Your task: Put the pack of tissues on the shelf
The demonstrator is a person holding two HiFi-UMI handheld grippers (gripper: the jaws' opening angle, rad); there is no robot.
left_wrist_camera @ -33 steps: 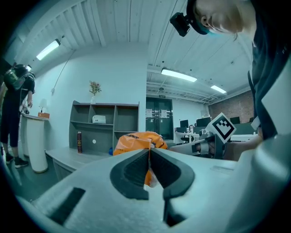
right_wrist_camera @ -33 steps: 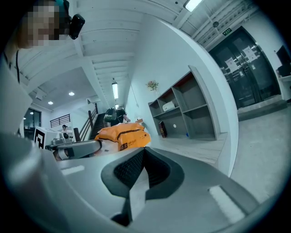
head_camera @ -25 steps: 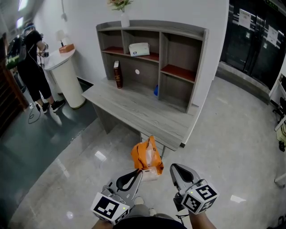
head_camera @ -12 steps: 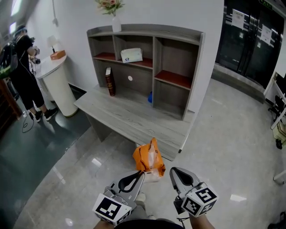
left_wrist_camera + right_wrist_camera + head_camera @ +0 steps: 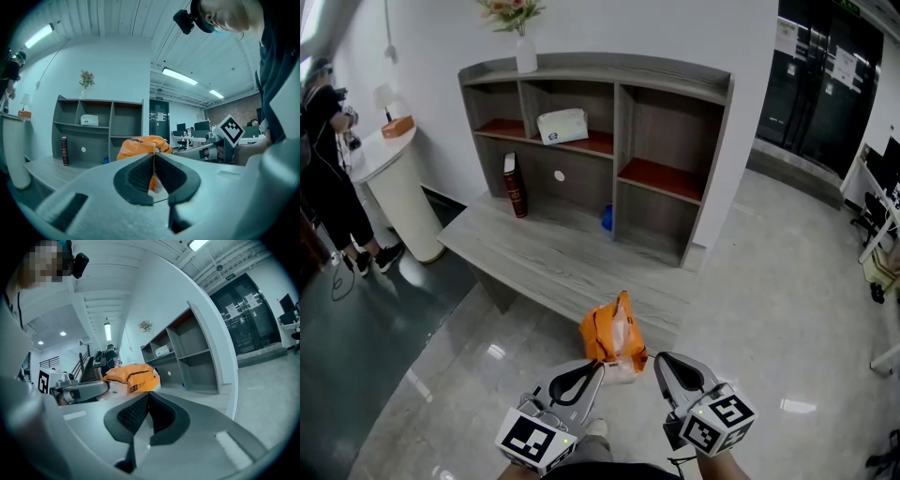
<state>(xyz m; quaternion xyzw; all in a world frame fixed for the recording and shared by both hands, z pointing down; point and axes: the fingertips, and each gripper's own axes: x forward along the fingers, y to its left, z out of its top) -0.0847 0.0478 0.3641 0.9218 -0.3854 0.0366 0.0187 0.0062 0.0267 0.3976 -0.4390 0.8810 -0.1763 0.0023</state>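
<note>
The pack of tissues, in its orange wrapper, hangs in the air over the floor, just short of the front edge of the surface and well apart from the shelf that stands at the back of it. The left gripper is clenched on the thin film at the pack's lower left. The right gripper has its jaws pressed together at the lower right corner, apparently nipping the wrapper there too. Both point roughly level toward the shelf.

The hold looks like the weak point. Only loose film is pinched, so the pack could slide out or the wrapper could tear if the two grippers drift apart or one lets go first, and the load would then swing or drop to the floor. Carried this low, it could also catch the lip of the surface on the way in.

At the shelf, one upper bay already holds a white box, and a book stands upright below it. A careless push into either spot could knock them over; the bare red-floored bays look safer
</note>
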